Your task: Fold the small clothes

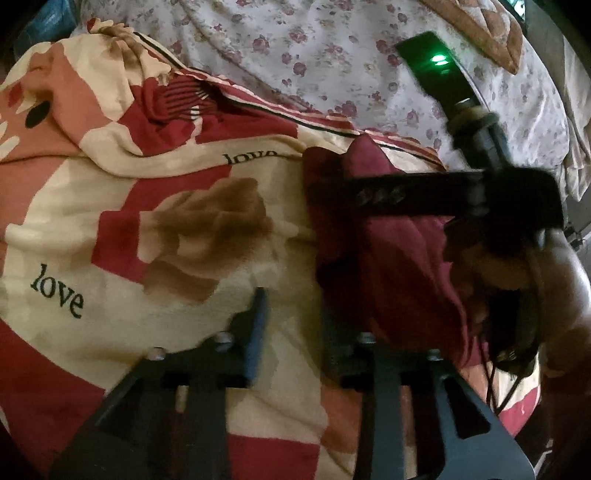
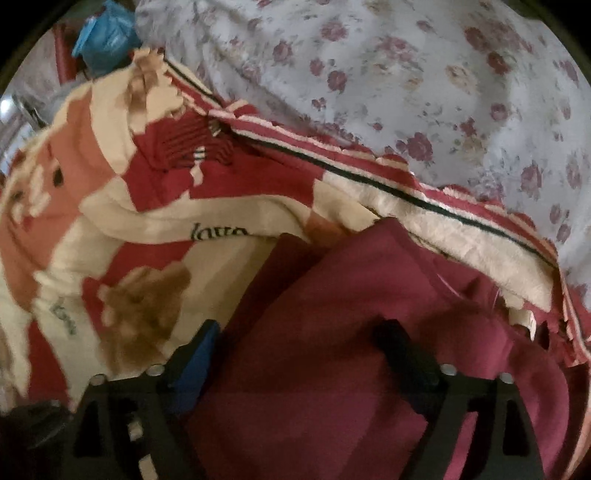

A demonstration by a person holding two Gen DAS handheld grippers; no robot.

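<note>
A dark maroon garment (image 2: 332, 295) lies bunched on a cream and red blanket (image 2: 147, 221). In the right wrist view, my right gripper (image 2: 301, 343) hangs over it with its jaws wide apart; the cloth lies under the gap and the pads do not press it. In the left wrist view, the garment (image 1: 388, 266) sits to the right. My left gripper (image 1: 295, 325) is open at its left edge, with only blanket (image 1: 110, 221) showing between the fingers. The right gripper's black body (image 1: 424, 195) and the hand holding it (image 1: 554, 280) cross over the garment there.
The blanket, printed with "love", lies on a white sheet with red flowers (image 1: 332, 55) (image 2: 406, 92). A brown patterned cushion (image 1: 491, 29) sits at the far right. A blue packet (image 2: 107, 33) lies beyond the blanket's far left corner.
</note>
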